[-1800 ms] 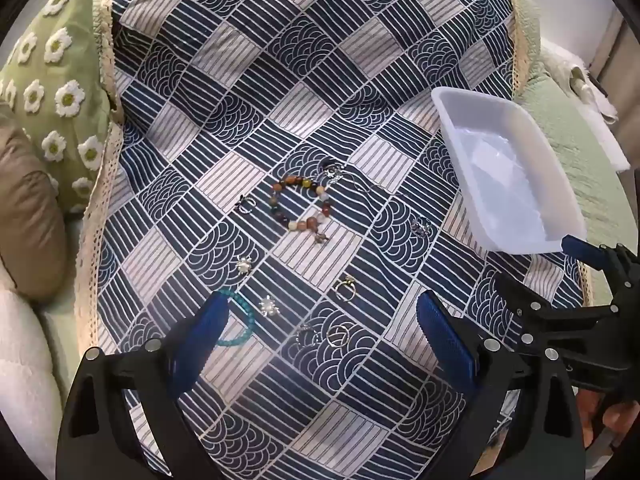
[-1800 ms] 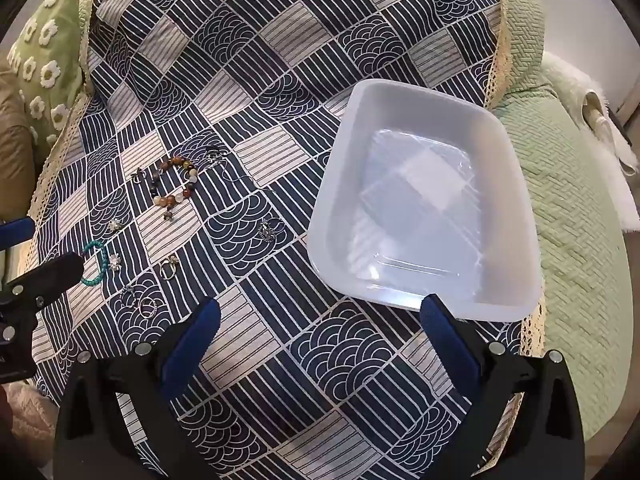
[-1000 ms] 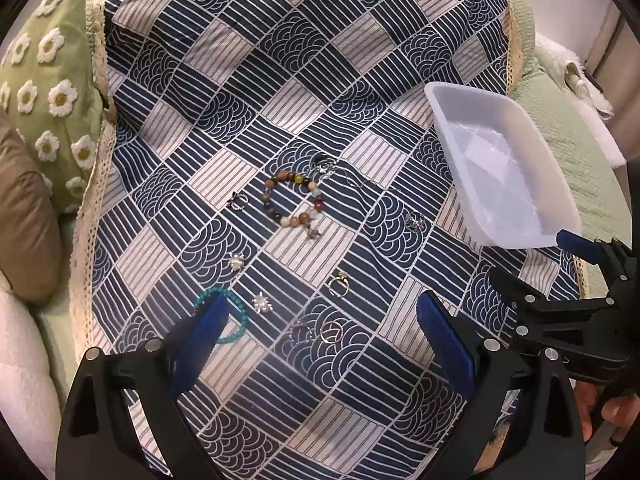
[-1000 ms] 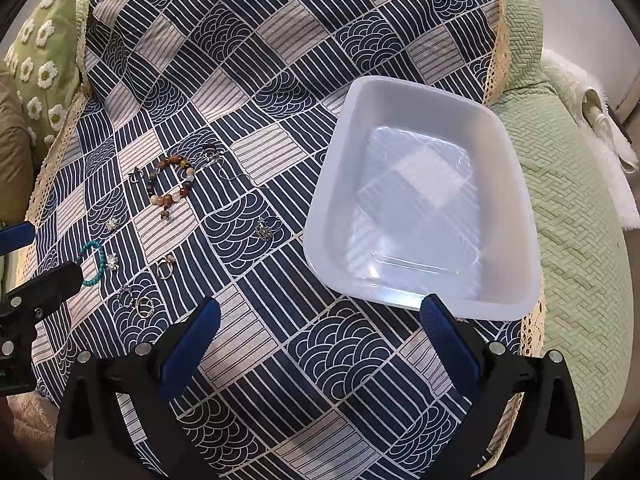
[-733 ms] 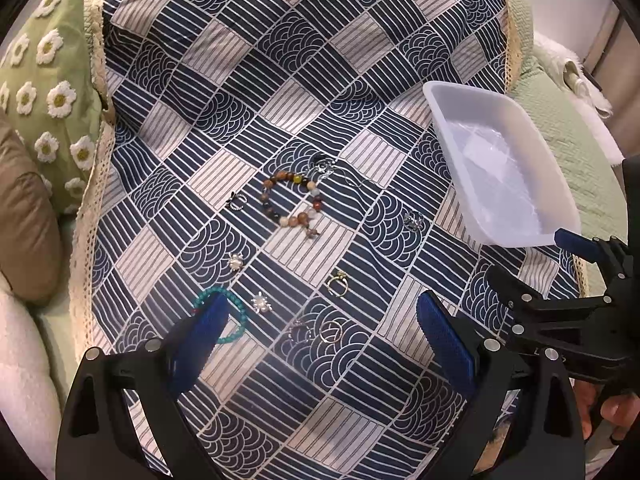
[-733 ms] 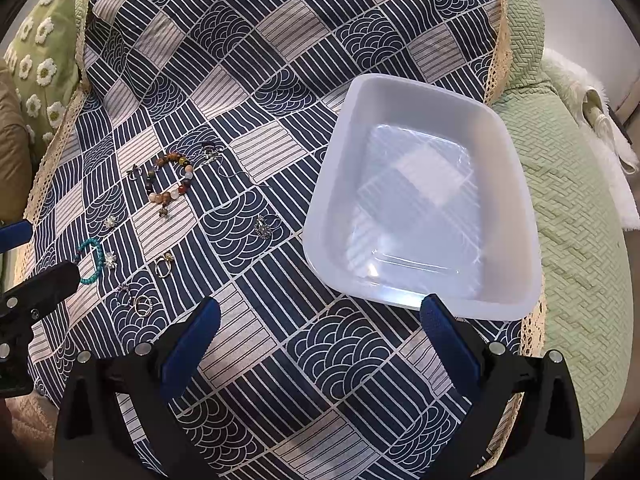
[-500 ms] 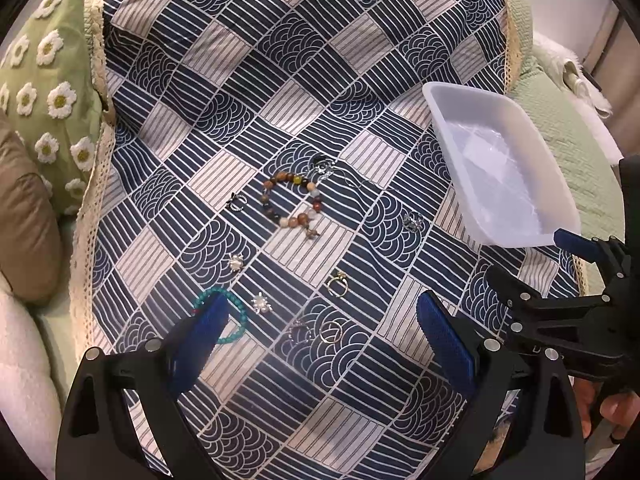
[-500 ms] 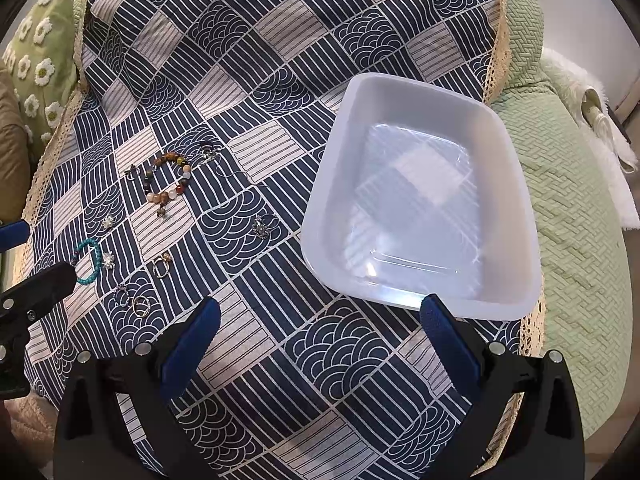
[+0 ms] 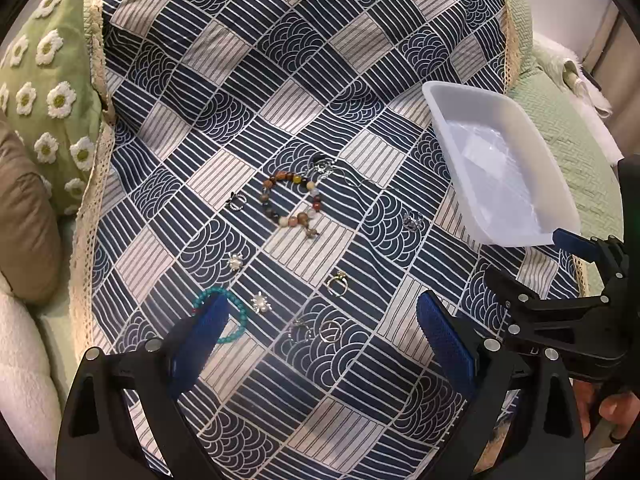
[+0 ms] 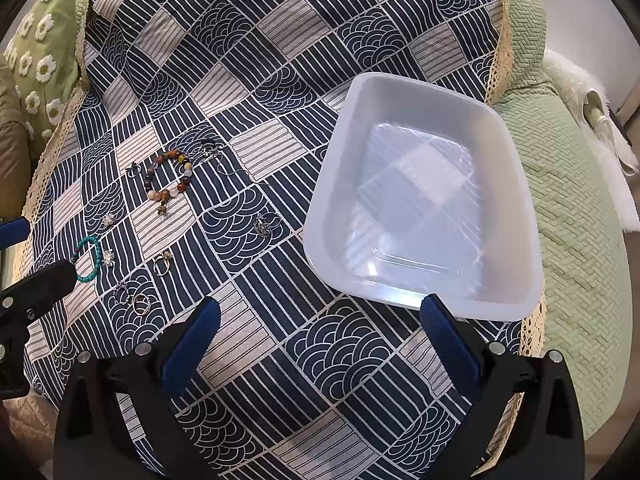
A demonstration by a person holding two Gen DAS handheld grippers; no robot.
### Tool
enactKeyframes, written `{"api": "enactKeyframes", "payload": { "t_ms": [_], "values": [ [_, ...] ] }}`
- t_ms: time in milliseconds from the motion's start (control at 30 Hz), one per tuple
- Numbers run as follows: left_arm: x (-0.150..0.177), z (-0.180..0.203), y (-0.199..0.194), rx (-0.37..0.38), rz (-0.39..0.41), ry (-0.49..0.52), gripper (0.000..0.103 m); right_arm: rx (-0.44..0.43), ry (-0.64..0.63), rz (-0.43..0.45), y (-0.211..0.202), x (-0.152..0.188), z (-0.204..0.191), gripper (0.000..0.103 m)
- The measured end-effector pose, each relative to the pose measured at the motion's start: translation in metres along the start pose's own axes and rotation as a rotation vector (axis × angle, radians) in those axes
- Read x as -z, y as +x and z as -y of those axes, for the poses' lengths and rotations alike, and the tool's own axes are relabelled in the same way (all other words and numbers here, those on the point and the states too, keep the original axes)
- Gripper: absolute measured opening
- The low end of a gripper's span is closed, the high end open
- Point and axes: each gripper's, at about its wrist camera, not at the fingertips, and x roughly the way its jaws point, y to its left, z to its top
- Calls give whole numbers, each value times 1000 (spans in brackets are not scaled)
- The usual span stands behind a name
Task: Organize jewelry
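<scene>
Here both grippers hang above a navy and cream patterned cloth (image 9: pixel 280 80), angled down at it with their blue-padded jaws spread wide and nothing between them. The left gripper (image 9: pixel 322 320) hovers over the near part of the scattered jewelry; its left finger (image 9: pixel 200 336) covers part of a turquoise bracelet (image 9: pixel 236 330). Between its fingers lie two rings (image 9: pixel 330 330) side by side, with a gold ring (image 9: pixel 337 282) and two small pearl pieces (image 9: pixel 260 303) a little farther out. Beyond them sit a brown beaded bracelet (image 9: pixel 292 200), a dark ring (image 9: pixel 237 202) to its left, a silver chain (image 9: pixel 324 168) at its far edge and a silver ring (image 9: pixel 413 220) off to the right. The right gripper (image 10: pixel 320 312) is aimed at the near edge of an empty white tray (image 10: pixel 516 216), which rests on the cloth's right side, apart from the jewelry. In the left camera the right gripper shows at the right edge, with fingertips of a hand (image 9: pixel 612 408) under it. A green daisy cushion (image 9: pixel 44 92) lies to the left of the cloth.
</scene>
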Motion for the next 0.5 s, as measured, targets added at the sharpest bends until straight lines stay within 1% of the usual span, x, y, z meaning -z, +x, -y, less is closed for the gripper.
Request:
{"api": "enactKeyframes", "payload": {
  "t_ms": [500],
  "values": [
    [0,1,0,0,-1,-2,91,-2,-1,1,0,-1,-1,98]
  ]
}}
